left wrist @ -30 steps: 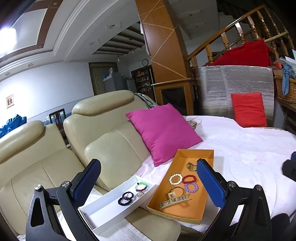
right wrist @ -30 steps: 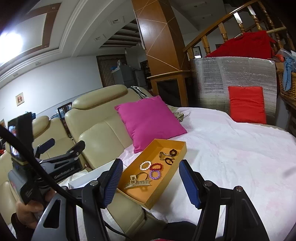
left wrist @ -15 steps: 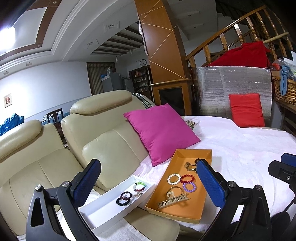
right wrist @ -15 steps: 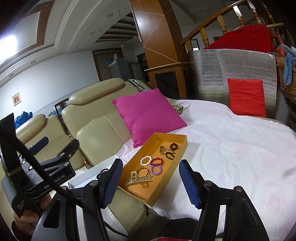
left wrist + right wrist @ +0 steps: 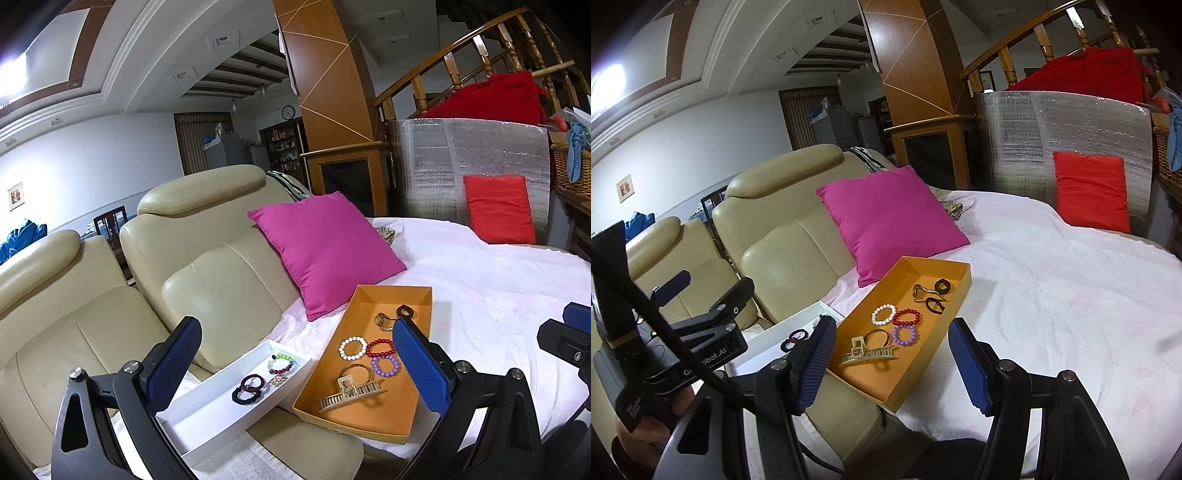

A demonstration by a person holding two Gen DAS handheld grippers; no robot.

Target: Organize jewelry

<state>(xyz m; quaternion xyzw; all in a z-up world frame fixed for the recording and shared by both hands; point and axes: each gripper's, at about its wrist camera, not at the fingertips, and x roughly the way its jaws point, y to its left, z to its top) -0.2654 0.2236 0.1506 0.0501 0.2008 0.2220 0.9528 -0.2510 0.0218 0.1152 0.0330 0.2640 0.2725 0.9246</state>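
Note:
An orange tray (image 5: 400,430) (image 5: 955,271) lies on the white cloth and holds a gold hair claw (image 5: 351,393) (image 5: 868,354), white (image 5: 351,348), red (image 5: 380,347) and purple (image 5: 385,365) bead bracelets, and dark hair ties (image 5: 940,293). A white tray (image 5: 207,428) to its left holds dark hair ties (image 5: 249,389) and a beaded bracelet (image 5: 282,363). My left gripper (image 5: 295,365) is open and empty above the two trays. My right gripper (image 5: 892,360) is open and empty over the orange tray's near end.
A pink cushion (image 5: 325,251) leans on the cream sofa (image 5: 207,280) behind the trays. A red cushion (image 5: 498,208) stands against a silver panel at the far edge. The white cloth (image 5: 1052,288) spreads to the right. The left gripper body (image 5: 683,343) shows at left.
Both grippers have drifted slightly; the right gripper moved forward toward the orange tray, and its tip now shows further in at the left wrist view's right edge. Jewelry has not moved.

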